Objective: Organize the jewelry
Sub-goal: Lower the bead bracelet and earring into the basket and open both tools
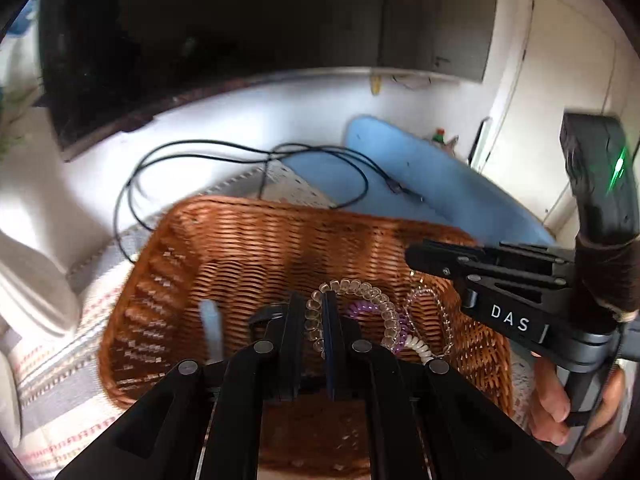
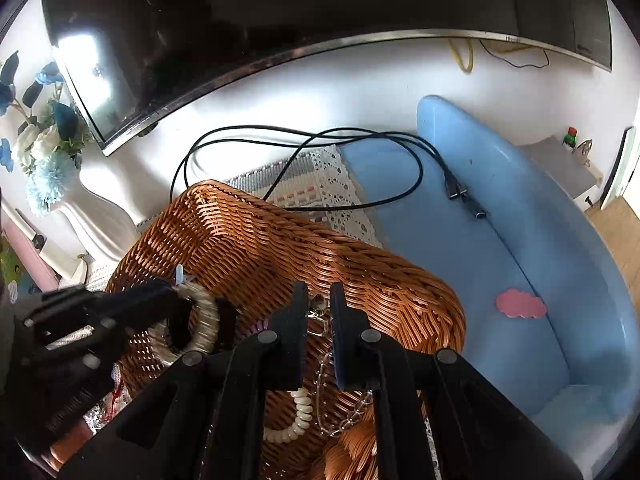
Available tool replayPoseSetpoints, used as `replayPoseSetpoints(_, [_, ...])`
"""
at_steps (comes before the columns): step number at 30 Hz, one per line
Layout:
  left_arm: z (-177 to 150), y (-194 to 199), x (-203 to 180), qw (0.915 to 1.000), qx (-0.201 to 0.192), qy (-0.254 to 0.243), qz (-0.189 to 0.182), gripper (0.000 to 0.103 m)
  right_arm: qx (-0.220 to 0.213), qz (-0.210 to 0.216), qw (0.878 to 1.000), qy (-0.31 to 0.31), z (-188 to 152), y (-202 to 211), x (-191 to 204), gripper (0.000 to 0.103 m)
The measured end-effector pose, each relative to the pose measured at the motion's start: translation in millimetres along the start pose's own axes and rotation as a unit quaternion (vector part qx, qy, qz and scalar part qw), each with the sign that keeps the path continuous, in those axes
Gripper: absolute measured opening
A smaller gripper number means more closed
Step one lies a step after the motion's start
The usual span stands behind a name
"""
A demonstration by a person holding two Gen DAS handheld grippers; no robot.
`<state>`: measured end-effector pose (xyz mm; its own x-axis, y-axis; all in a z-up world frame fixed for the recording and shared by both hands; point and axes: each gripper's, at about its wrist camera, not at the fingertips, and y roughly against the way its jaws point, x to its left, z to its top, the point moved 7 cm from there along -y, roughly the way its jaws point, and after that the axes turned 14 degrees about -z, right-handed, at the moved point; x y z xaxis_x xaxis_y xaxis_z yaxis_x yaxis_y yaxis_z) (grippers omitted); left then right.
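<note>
A brown wicker basket (image 1: 240, 248) (image 2: 256, 240) holds the jewelry. My left gripper (image 1: 314, 300) is over the basket, shut on a clear beaded bracelet (image 1: 372, 294) that loops to its right. In the right wrist view the left gripper (image 2: 176, 288) holds this pale bracelet (image 2: 206, 320). A purple spiral band (image 1: 362, 308), a white spiral band (image 1: 420, 346) (image 2: 302, 408) and a clear chain necklace (image 1: 430, 300) (image 2: 340, 420) lie in the basket. My right gripper (image 2: 319, 294) hovers over the basket, jaws narrowly apart, with a small metal clasp (image 2: 316, 310) between them. The right gripper also shows in the left wrist view (image 1: 416, 256).
The basket stands on a striped lace-edged cloth (image 2: 320, 184) on a white shelf. A black cable (image 2: 300, 136) loops behind it. A blue curved tray (image 2: 480, 240) with a pink cloud shape (image 2: 520, 304) lies to the right. A TV (image 2: 200, 20) and a white vase (image 2: 96, 216) of flowers stand behind.
</note>
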<state>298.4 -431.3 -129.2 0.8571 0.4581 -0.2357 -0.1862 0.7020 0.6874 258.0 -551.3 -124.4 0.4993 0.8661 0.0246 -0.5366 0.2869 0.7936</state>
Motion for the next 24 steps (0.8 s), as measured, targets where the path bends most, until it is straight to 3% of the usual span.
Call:
replayPoseSetpoints(7, [-1.9, -5.7, -7.2, 0.9999, 0.003, -0.007, -0.016, 0.011, 0.009, 0.012, 1.000, -0.008, -2.5, -2.8, -1.4, 0.013])
replayPoseSetpoints(8, [-1.6, -2.9, -8.0, 0.9999, 0.003, -0.007, -0.015, 0.023, 0.008, 0.021, 1.000, -0.009, -2.0, 0.0, -2.1, 0.013])
replayPoseSetpoints(10, [-0.6, 6.3, -9.9, 0.9998, -0.005, -0.008, -0.014, 0.037, 0.005, 0.026, 1.000, -0.009, -0.3, 5.1, -1.2, 0.013])
replayPoseSetpoints(18, [-16.1, 92.0, -5.2, 0.9985, -0.054, -0.006, 0.010, 0.037, -0.019, 0.036, 0.999, 0.005, -7.3, 55.8, 10.2, 0.013])
replayPoseSetpoints(24, [-56.9, 181.7, 8.0, 0.9947, -0.096, 0.010, 0.035, 0.037, -0.039, 0.069, 0.996, 0.029, -23.3, 109.6, 40.0, 0.014])
